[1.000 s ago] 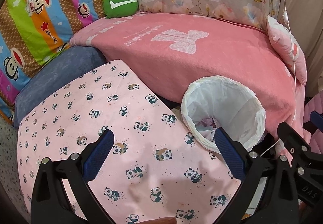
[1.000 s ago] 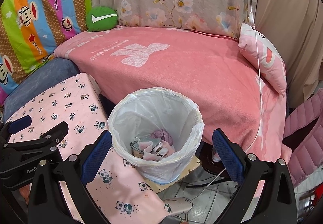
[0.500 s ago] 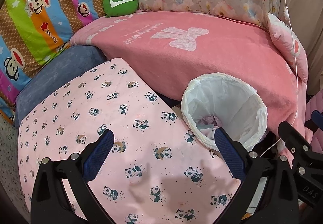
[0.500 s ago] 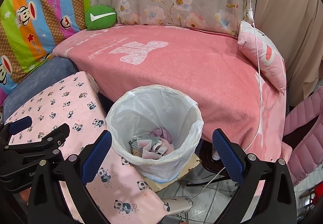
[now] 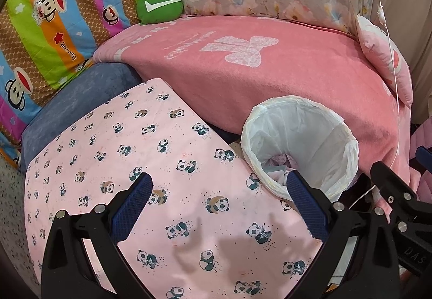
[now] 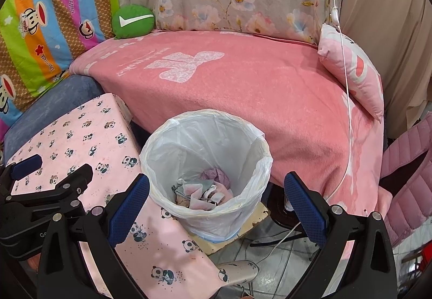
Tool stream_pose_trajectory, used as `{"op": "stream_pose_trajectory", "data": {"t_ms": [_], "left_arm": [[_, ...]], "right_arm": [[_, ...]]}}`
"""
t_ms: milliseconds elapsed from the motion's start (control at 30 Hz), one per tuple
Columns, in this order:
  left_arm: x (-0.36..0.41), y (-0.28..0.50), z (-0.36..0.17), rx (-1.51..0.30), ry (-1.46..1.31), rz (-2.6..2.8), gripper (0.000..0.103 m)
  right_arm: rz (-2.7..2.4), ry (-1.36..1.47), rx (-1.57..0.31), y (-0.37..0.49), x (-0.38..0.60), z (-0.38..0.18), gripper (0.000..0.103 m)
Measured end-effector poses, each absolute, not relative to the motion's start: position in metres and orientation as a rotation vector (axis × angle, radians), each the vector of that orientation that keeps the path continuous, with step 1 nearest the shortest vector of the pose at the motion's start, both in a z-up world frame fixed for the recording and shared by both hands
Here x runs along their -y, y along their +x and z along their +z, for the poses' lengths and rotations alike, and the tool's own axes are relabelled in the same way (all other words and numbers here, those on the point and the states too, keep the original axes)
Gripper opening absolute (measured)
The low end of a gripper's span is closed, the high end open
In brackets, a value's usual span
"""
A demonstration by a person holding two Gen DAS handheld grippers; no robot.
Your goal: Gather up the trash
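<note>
L gripper (image 5: 218, 199) & R gripper (image 6: 216, 196) both spread wide, empty, side by side

Trash bin (image 5: 299, 148): base hidden behind the panda-print surface (image 5: 167, 164) in the left wrist view; lower contents masked by crumpled scraps (image 6: 201, 191).
Beige object on the floor (image 6: 240, 270): partly covered, kind unclear.
Pink quilted item (image 6: 405, 169): cut off by the frame edge.

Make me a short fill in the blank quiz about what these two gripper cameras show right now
1. The bin is lined with a white plastic ____.
2. The pink cloth left of the bin is printed with small ____.
3. The round cushion with the white tick is ____.
4. Both the left gripper and the right gripper are ____ and hold nothing.

Missing words: bag; pandas; green; open
</note>
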State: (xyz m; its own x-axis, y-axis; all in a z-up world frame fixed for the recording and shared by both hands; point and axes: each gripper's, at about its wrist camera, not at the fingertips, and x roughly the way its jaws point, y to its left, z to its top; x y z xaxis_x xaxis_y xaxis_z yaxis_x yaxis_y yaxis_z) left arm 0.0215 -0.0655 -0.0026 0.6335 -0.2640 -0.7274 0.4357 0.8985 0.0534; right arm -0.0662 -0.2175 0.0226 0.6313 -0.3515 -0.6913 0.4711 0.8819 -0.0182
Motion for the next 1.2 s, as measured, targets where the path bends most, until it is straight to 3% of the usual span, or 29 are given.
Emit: {"op": "stream_pose_trajectory", "data": {"t_ms": [1200], "left_arm": [[0.0662, 0.0212, -0.0077, -0.795, 0.234, -0.399, 0.095]], "right_arm": [[-0.476, 0.172, -0.756, -0.0684, 0.2171, 0.0195, 0.098]]}}
